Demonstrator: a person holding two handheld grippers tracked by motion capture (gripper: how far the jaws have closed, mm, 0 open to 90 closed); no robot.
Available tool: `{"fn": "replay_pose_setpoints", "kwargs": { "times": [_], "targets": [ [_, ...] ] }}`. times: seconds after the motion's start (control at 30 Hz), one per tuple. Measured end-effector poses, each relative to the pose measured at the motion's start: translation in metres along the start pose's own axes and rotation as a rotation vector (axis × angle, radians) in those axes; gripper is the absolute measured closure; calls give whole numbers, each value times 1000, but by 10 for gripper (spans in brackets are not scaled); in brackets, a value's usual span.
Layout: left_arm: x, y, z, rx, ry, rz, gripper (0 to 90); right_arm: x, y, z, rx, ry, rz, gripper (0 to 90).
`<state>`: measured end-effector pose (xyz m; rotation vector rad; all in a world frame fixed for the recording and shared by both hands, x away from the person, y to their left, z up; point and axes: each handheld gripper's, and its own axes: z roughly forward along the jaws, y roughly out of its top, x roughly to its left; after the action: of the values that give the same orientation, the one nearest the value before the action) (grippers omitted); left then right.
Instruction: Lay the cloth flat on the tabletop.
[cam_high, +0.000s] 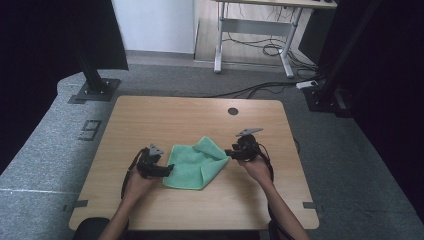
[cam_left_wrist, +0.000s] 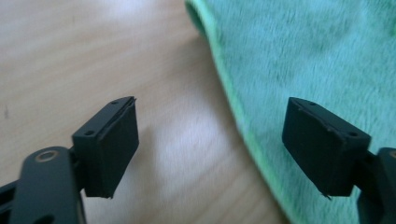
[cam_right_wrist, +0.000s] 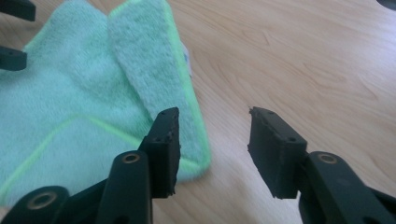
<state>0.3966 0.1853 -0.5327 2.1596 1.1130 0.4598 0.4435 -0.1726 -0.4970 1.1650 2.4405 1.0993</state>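
Note:
A green microfibre cloth (cam_high: 195, 162) lies partly folded on the wooden table (cam_high: 165, 117), one flap turned over toward the right. My left gripper (cam_high: 169, 170) sits at the cloth's left edge with its jaws open. In the left gripper view that gripper (cam_left_wrist: 210, 149) straddles the hem of the cloth (cam_left_wrist: 317, 56), one pad over bare wood and the other over the fabric. My right gripper (cam_high: 229, 153) is at the cloth's right corner, open. In the right gripper view the folded corner of the cloth (cam_right_wrist: 70, 102) lies just beside the left jaw of the gripper (cam_right_wrist: 215, 149), with only wood between the pads.
A round dark hole (cam_high: 233, 111) sits near the table's far edge. Beyond the table stand a black post on a base plate (cam_high: 95, 85), a white desk frame (cam_high: 255, 30) and loose cables (cam_high: 260, 90) on the grey floor. Bare wood surrounds the cloth.

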Motion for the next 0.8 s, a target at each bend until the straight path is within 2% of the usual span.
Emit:
{"fn": "replay_pose_setpoints", "kwargs": {
  "times": [0.03,0.1,0.2,0.27,0.3,0.33,0.4,0.43,0.47,0.5,0.53,0.57,0.63,0.67,0.7,0.73,0.77,0.8],
  "targets": [
    [0,0,0,0,0,0,223,0,0,0,0,0,0,516],
    [7,12,3,-11,6,-7,248,4,6,10,7,7,-18,482],
    [13,20,6,-14,-3,-20,290,6,9,18,14,12,-28,462],
    [19,28,12,-15,-33,-49,302,8,14,30,21,34,-31,433],
    [19,28,12,-15,-33,-49,318,8,14,30,21,34,-31,433],
    [19,29,15,-12,-50,-55,318,9,15,34,24,43,-35,427],
    [18,30,22,12,-57,-45,337,11,17,41,33,60,-38,430],
    [15,29,26,28,-52,-31,363,13,17,44,42,63,-39,457],
    [14,28,28,32,-53,-26,434,14,17,47,59,72,-46,545],
    [12,26,31,30,-80,-23,550,17,16,49,76,77,-55,680],
    [12,26,31,30,-80,-23,646,17,16,49,76,77,-55,680],
    [12,26,31,23,-106,-30,646,18,16,49,86,76,-65,760],
    [9,26,29,28,-120,-10,845,20,15,44,76,66,-82,848],
    [8,28,27,28,-108,8,845,20,15,44,76,66,-82,848],
    [8,32,17,-7,-99,18,876,20,17,36,49,49,-86,854],
    [9,36,10,-34,-97,16,878,19,18,30,31,40,-87,854],
    [9,36,10,-34,-97,16,879,18,21,23,8,27,-87,855],
    [9,40,2,-64,-92,18,880,16,23,16,-13,16,-86,855]
  ]
}}
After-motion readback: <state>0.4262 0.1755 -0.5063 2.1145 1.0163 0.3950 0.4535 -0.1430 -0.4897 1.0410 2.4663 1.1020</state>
